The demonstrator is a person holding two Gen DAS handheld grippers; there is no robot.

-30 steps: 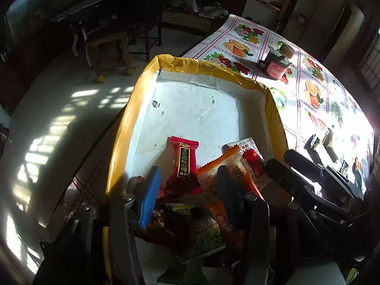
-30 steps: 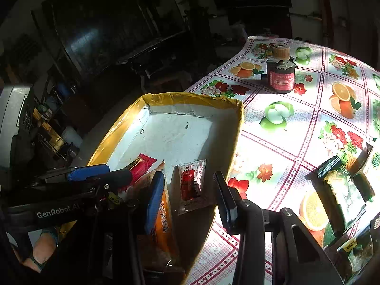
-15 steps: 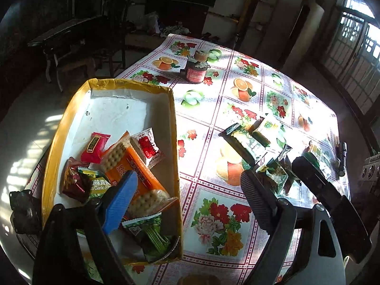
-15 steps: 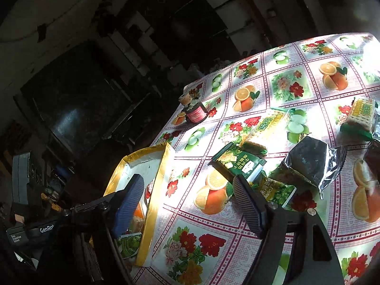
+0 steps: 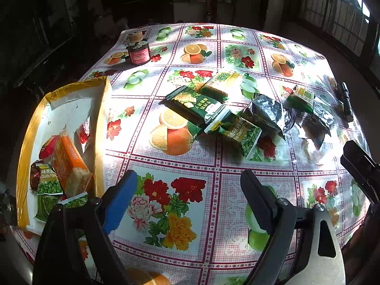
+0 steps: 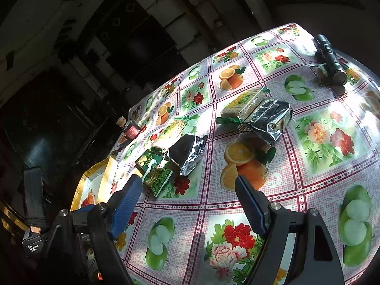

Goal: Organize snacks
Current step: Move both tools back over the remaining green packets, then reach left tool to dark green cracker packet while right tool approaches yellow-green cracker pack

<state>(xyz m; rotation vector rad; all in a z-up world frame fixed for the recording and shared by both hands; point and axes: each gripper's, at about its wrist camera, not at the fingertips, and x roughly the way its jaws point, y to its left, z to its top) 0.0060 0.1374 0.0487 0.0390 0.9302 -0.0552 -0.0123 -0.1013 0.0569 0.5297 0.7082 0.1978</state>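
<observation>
A yellow-rimmed box (image 5: 104,99) at the table's left holds an orange cracker pack (image 5: 71,159), a green pea packet (image 5: 47,182) and a red packet (image 5: 84,130). Loose snacks lie mid-table: a dark green pack (image 5: 194,104), a garlic pea packet (image 5: 239,133), a silver foil bag (image 5: 268,114) and a yellow-green cracker pack (image 5: 225,80). My left gripper (image 5: 187,182) hangs open over bare tablecloth, right of the box. My right gripper (image 6: 187,182) is open too, with nothing between its fingers, short of the pea packet (image 6: 159,178) and silver bag (image 6: 190,152).
A red jar (image 5: 139,52) with a cork-topped bottle stands at the far left of the table. A black flashlight (image 6: 329,57) lies near the right edge beside a small packet. Another cracker pack (image 6: 247,102) rests on a second silver bag (image 6: 270,118). Dark furniture surrounds the table.
Both grippers have opened and swung right, away from the box and out over the tablecloth. The snacks they hovered over stay in the box.
</observation>
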